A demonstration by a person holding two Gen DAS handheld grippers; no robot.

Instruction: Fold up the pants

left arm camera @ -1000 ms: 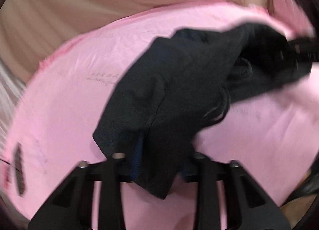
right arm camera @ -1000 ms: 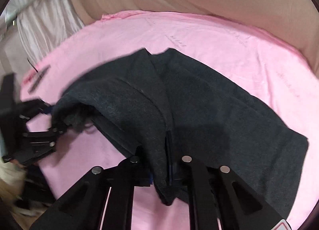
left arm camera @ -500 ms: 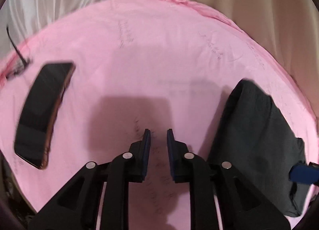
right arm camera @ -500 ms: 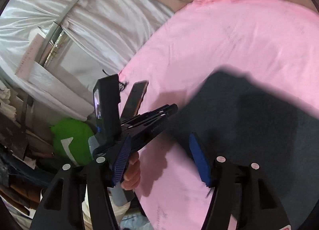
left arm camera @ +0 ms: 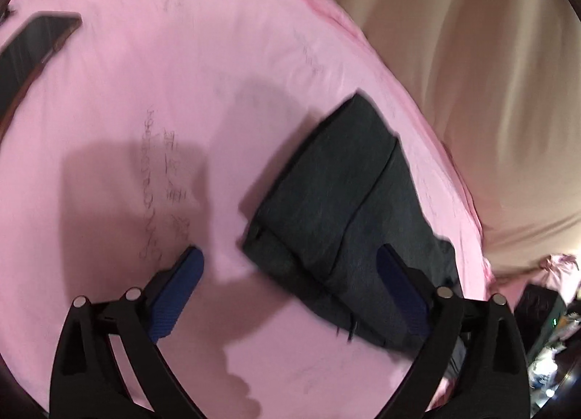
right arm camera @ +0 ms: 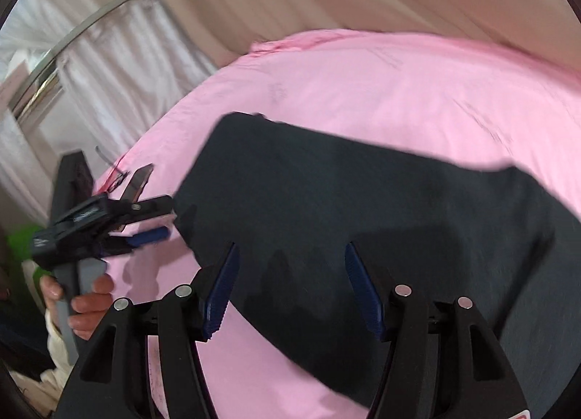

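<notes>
The dark grey pants [left arm camera: 348,215] lie folded in a flat bundle on the pink cloth [left arm camera: 145,92]. My left gripper [left arm camera: 290,273] hovers at their near corner, its jaws opening wide; the right finger [left arm camera: 399,284] is over the fabric and no pad presses on it. In the right wrist view the pants [right arm camera: 363,208] fill the middle, and my right gripper [right arm camera: 290,252] stands open just above them, gripping nothing. The left gripper [right arm camera: 169,217] also shows there beside the pants' left edge, held by a hand [right arm camera: 87,302].
A dark phone [left arm camera: 29,56] lies on the cloth at the far left, also seen as the phone [right arm camera: 139,179] near the cloth's edge. Beige curtain [left arm camera: 472,56] hangs behind the table. A green object [right arm camera: 18,237] sits low at left.
Both grippers held the pants a second ago and have let go. The pants now lie folded on the cloth. The left gripper's jaws have spread from nearly shut to wide.
</notes>
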